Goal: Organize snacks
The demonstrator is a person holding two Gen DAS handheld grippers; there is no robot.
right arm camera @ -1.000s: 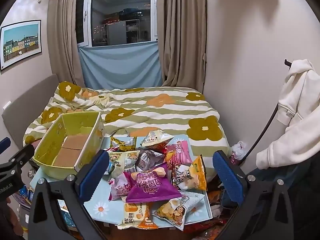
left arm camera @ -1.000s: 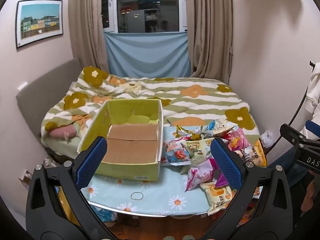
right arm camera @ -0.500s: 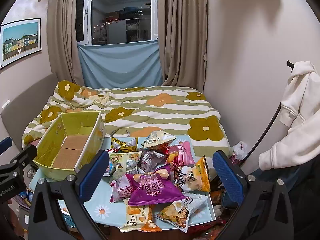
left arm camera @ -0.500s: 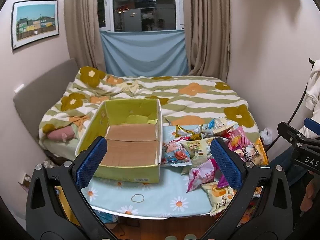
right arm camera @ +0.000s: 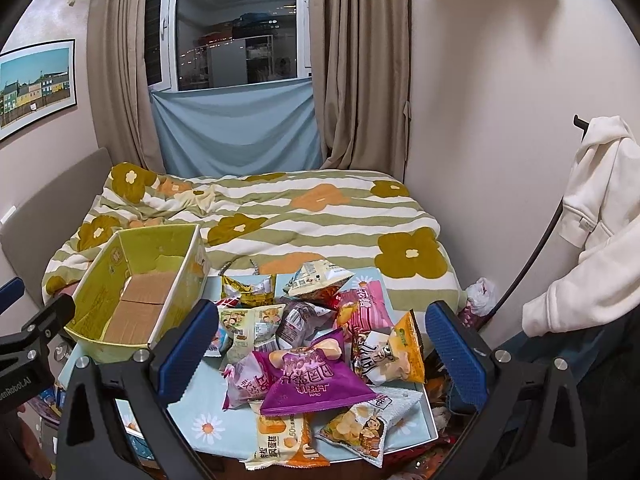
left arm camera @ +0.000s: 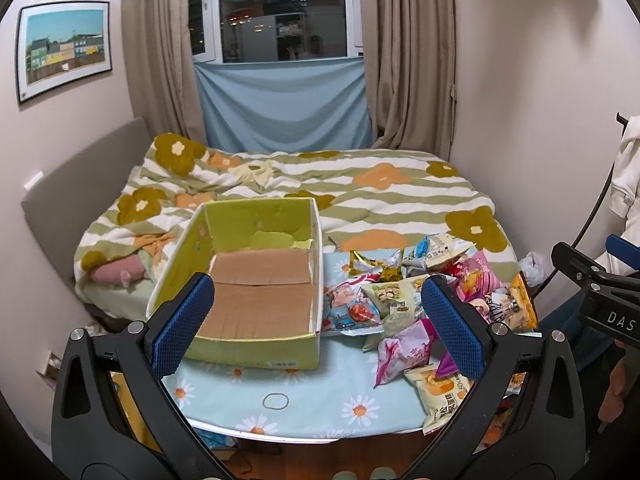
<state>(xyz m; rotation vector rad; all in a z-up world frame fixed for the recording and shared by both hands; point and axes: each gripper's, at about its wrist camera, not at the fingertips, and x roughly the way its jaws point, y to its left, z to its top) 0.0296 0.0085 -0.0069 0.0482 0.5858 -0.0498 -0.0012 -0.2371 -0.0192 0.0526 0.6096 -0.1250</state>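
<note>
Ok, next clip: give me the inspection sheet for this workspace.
Surface: table with daisy-print cloth, at the foot of a bed.
Job's things: green box on the left, holding no snacks; snack packets heaped on the right.
Clutter: a rubber band on the cloth.
Grippers: left tongs and right tongs both open, holding nothing, above the near edge.
Cables: a dark cord by the right wall.
Surroundings: window, curtains, framed picture, white hoodie hanging.
</note>
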